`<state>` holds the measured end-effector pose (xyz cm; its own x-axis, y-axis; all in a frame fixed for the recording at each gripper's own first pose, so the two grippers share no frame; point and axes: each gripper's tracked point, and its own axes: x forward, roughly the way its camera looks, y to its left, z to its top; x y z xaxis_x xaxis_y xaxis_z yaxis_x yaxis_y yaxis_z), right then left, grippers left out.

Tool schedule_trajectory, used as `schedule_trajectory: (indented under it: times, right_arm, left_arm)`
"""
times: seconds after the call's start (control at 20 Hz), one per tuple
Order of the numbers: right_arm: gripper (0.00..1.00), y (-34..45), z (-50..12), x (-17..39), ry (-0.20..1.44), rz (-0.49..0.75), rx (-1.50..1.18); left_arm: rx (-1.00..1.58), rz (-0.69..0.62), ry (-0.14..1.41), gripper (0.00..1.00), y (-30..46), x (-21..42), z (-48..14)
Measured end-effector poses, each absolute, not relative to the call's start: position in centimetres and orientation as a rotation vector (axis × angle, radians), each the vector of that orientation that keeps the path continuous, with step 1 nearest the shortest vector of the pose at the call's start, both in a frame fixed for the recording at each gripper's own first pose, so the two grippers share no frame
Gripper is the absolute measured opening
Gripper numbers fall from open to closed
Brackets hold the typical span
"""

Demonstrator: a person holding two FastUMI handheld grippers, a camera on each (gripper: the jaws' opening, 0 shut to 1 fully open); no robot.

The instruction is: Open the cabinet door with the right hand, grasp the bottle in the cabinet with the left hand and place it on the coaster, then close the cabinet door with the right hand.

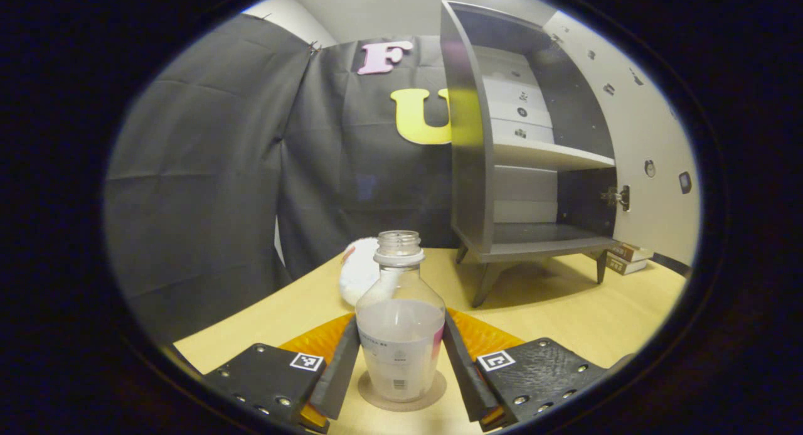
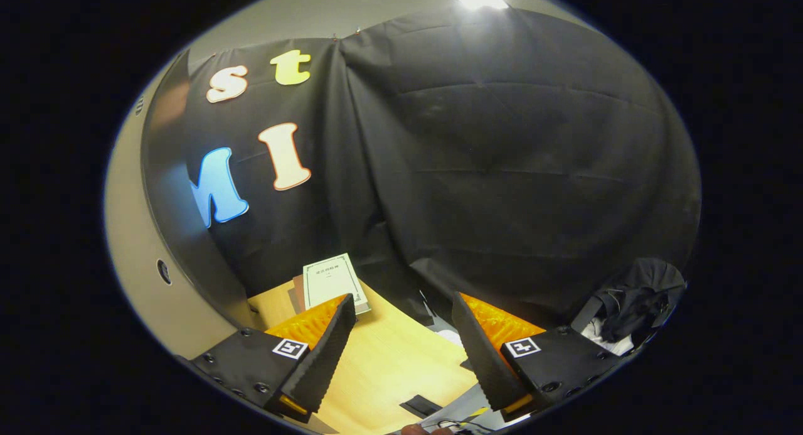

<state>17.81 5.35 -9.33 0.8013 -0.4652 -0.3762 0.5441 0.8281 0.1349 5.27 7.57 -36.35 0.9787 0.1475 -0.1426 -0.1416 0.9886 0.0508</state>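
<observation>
**Bottle Down on the Coaster, Cabinet Door Yet to Close**

My left gripper (image 1: 400,366) brackets the clear, uncapped bottle (image 1: 400,334) as it stands upright on the round coaster (image 1: 433,394) at the near edge of the wooden table (image 1: 564,316). The fingers flank the bottle's lower body on both sides, very close, but I cannot tell whether they press on it or stand just clear. The base appears seated within the coaster's outline.

Behind it, the grey cabinet (image 1: 467,171) stands with its shelves bare and its pale door (image 1: 646,140) swung wide to the right. A white soft object (image 1: 357,275) lies on the table just beyond the bottle.

My right gripper (image 2: 401,353) hangs open over the table, holding nothing, with the door's edge (image 2: 157,221) curving up its left side and a small book (image 2: 332,284) ahead.

By my reading, the step in hand is the release: spread the left fingers evenly, then draw straight back without brushing the open neck, since liquid sits inside. The right gripper should then meet the door's outer face and push gently.
</observation>
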Motion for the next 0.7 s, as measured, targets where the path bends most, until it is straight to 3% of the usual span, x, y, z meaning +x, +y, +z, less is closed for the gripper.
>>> schedule_trajectory:
  times: [0.65, 0.7]
  right_arm:
    - [0.98, 7.1, -10.9, 19.2, 0.397, -0.366, 0.135]
    - [0.98, 7.9, -11.3, 19.3, 0.409, -0.344, 0.19]
  left_arm:
    - [0.087, 0.201, 0.272, 0.75, 7.0, 5.1, -35.6]
    - [0.109, 0.213, 0.26, 0.8, 7.2, 5.1, -34.6]
